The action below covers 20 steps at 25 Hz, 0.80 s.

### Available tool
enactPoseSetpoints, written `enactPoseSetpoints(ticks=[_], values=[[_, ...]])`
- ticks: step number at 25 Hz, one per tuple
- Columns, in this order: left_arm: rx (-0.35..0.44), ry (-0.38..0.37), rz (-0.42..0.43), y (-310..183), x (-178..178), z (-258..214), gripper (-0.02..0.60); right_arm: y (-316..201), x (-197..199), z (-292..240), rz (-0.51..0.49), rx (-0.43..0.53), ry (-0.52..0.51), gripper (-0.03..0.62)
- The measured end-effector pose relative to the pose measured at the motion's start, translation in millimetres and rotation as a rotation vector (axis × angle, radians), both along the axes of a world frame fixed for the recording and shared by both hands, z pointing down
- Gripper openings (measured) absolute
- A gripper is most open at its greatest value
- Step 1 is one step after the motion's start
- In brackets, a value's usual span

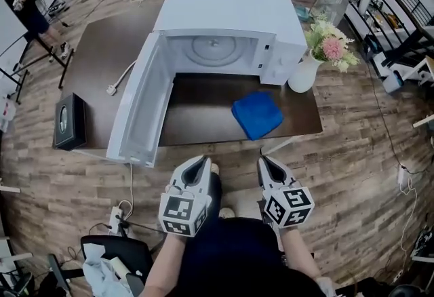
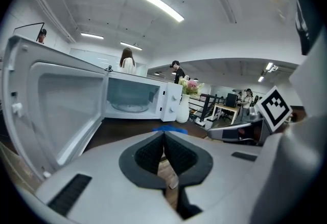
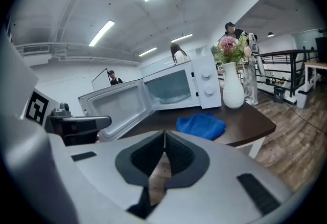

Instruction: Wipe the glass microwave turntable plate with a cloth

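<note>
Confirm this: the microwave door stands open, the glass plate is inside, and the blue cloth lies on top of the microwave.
One part is wrong. The head view shows the blue cloth on the table in front of the microwave, not on top of it. The door stands open and the glass plate is inside.

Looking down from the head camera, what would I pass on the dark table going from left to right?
black box → white plug → open microwave door → glass turntable plate → blue cloth → white vase of flowers
</note>
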<state>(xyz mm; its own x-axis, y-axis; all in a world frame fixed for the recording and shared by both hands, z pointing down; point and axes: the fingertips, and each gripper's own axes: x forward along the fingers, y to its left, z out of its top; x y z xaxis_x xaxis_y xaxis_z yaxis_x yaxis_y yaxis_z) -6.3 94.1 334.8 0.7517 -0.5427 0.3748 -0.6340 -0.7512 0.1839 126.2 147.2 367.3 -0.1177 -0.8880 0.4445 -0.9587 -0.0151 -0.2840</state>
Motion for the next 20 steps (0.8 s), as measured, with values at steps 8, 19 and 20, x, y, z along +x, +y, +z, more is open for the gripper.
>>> enactPoseSetpoints(ticks=[8,19,20], values=[[-0.013,0.002,0.067,-72,28,-1,0.005,-67,21,3,0.044,-0.026,0.002,-0.003],[-0.066,-0.011,0.182,-136,64,23,0.005,-138,44,34,0.093,-0.106,0.018,-0.003],[-0.072,-0.008,0.197,-138,68,25,0.005,-140,47,39,0.099,-0.119,0.02,-0.003]])
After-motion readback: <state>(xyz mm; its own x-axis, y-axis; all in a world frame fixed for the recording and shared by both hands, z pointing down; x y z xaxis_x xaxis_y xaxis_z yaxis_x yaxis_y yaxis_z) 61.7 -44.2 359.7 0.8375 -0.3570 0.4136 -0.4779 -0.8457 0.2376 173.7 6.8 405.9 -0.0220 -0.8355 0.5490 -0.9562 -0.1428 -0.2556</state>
